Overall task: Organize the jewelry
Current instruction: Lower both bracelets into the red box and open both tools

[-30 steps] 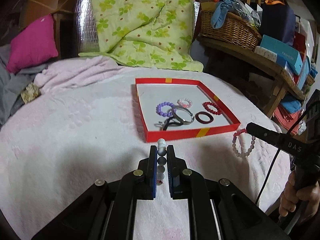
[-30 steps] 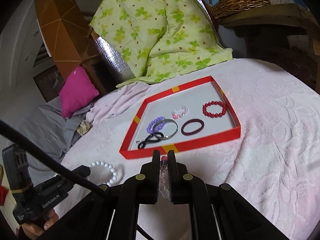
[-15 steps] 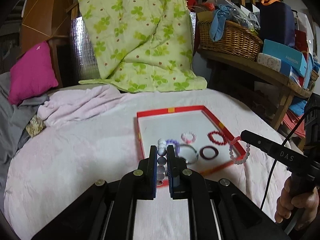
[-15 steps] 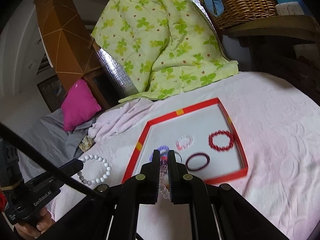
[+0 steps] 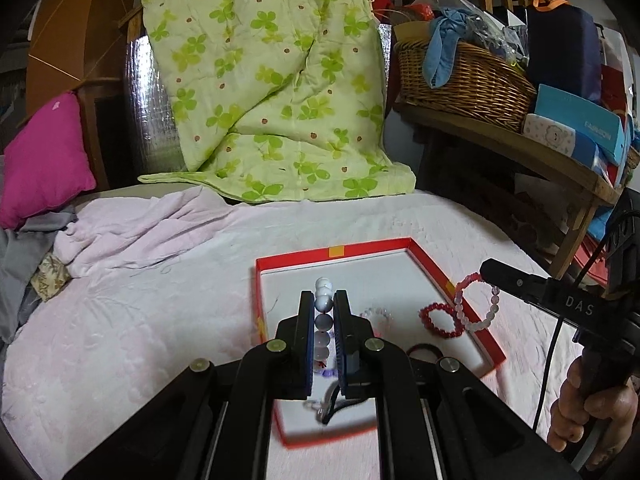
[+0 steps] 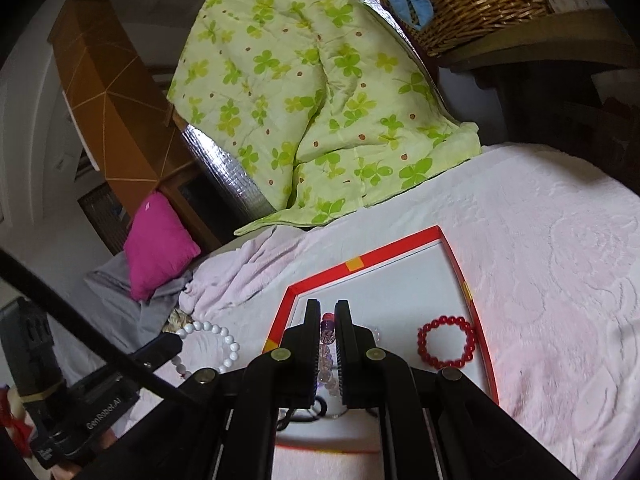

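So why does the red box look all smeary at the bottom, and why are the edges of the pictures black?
Left wrist view: the red box smears along its near edge because the camera is moving, while the left gripper stays sharp. Right wrist view: the same blur on the near edge. Both views: a fisheye lens bends straight lines and leaves dark corners.

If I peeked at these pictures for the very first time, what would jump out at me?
Probably the big green clover-print quilt draped at the back of the bed, and the red-rimmed tray lying on the pink blanket in front of it. Right up close, the left claw pinches a white bead bracelet above the tray, and the right claw pinches a pink and clear bead bracelet.
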{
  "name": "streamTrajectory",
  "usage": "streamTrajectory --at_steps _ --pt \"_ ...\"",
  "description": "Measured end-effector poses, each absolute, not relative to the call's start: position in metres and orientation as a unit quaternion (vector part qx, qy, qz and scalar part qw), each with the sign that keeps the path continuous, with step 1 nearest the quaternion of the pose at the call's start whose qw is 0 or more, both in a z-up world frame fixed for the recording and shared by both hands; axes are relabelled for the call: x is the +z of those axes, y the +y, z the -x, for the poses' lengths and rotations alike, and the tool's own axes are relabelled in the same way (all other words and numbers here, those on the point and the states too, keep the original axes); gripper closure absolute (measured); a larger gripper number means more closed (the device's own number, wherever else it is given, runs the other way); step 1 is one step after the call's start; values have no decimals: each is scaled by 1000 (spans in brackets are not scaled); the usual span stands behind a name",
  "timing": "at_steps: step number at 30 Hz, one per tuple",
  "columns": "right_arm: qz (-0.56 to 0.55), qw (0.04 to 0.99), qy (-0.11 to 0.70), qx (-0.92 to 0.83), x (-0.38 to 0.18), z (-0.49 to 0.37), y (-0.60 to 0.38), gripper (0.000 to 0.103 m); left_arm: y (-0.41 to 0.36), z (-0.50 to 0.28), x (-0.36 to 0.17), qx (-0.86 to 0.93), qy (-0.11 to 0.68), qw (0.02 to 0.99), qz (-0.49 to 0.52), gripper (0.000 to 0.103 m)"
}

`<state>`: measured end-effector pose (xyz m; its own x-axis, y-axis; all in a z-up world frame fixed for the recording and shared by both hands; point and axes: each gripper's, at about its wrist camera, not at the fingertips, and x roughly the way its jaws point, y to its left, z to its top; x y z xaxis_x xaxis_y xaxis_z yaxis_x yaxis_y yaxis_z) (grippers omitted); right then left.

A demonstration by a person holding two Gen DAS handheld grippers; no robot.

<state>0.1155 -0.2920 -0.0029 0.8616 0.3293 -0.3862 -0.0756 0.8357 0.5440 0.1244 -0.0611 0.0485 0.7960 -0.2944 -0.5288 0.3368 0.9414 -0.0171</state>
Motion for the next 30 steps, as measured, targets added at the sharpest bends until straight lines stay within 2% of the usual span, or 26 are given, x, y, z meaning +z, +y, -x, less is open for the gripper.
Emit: streamTrajectory --at_steps 10,21,30 --pt "-276 916 272 104 -21 -173 -296 95 -64 -199 17 -167 318 933 11 94" --pt "-288 904 297 106 -32 -228 -280 95 -88 -232 -13 -161 339 926 -36 93" --pt "-291 900 314 83 -47 -243 -280 95 -96 -242 -18 -151 333 928 -66 93"
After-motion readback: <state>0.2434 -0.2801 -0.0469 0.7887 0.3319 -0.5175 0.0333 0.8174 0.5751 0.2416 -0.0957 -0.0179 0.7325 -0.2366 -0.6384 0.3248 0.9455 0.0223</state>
